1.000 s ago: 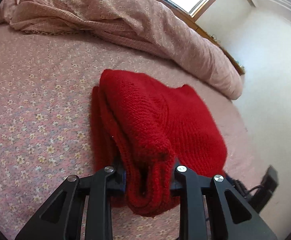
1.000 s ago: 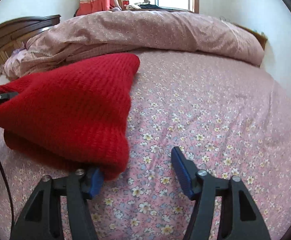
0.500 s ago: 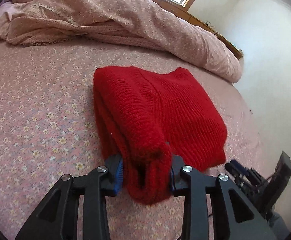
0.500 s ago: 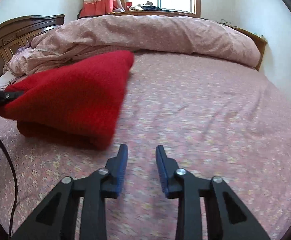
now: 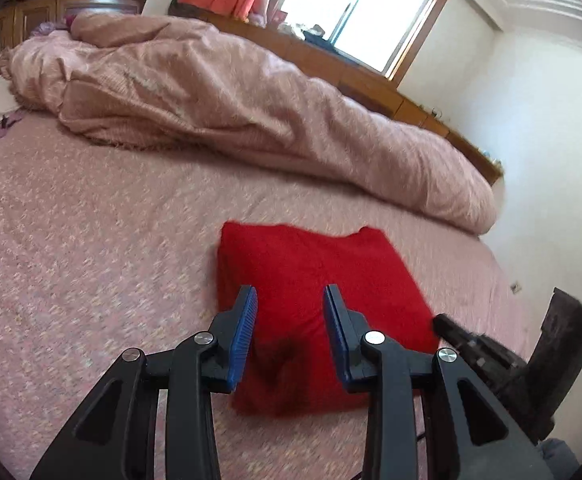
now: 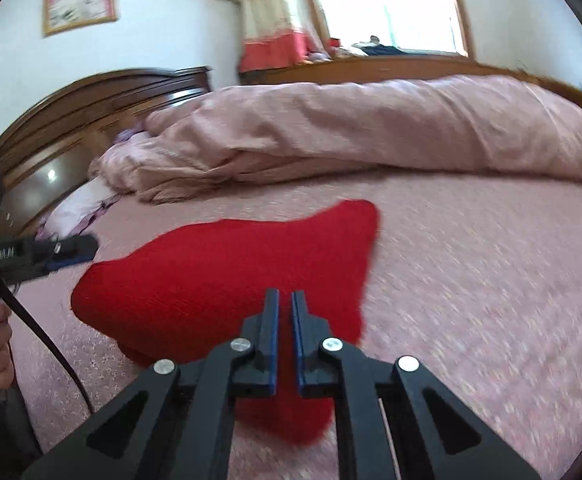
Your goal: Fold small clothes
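Folded red knit (image 5: 315, 304) lies flat on the bed (image 5: 91, 248), just ahead of and below both grippers. Left gripper (image 5: 289, 312) is apart and empty; right gripper (image 6: 285, 320) is together, holding nothing. Neither touches it. Its long axis runs near-left to far-right in the right view.

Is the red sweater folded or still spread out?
Folded: the red sweater lies as a compact, thick rectangle on the bed, with neither gripper holding it.

Pink floral bed (image 5: 91, 240), folded red knit (image 5: 311, 272) lying flat, bunched pink quilt (image 5: 231, 100) behind
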Tool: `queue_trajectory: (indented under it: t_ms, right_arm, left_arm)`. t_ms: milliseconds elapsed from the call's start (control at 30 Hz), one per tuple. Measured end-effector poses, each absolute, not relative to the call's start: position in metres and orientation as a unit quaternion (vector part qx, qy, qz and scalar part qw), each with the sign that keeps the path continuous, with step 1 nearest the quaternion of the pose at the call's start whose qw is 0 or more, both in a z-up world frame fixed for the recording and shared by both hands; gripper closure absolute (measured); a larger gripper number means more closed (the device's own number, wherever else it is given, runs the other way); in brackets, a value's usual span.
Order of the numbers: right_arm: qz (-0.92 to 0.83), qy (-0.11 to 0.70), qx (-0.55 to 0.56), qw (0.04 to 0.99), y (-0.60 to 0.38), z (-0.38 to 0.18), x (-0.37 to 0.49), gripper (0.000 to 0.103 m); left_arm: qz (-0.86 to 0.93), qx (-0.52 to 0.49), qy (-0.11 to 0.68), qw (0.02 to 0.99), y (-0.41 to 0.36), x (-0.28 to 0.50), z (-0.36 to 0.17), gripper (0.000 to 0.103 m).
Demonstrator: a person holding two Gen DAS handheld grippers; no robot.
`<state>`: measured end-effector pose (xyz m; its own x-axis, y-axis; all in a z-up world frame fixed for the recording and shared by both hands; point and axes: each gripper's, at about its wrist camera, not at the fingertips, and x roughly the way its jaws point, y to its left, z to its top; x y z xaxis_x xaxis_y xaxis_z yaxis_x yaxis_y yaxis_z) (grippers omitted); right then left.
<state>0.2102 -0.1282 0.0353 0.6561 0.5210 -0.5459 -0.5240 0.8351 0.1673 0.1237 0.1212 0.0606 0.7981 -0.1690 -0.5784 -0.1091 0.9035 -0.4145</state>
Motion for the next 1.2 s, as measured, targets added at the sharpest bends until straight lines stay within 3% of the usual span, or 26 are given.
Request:
queue_trajectory:
  t_ms: [233, 933, 1200]
  right_arm:
    - [0.292, 0.335, -0.050, 0.895, -0.099, -0.001, 0.213, 0.097]
    - [0.302, 0.352, 0.013, 0.886, -0.113, -0.002, 0.217, 0.100]
    - [0.314, 0.364, 0.062, 0.875, -0.127, 0.013, 0.225, 0.100]
  left_arm:
    - [-0.025, -0.175, 0.357, 0.917, 0.082, 0.162, 0.032, 0.076]
    - [-0.011, -0.097, 0.381, 0.919, 0.052, 0.162, 0.006, 0.075]
    - [-0.039, -0.159, 0.355, 0.920, 0.077, 0.148, 0.027, 0.075]
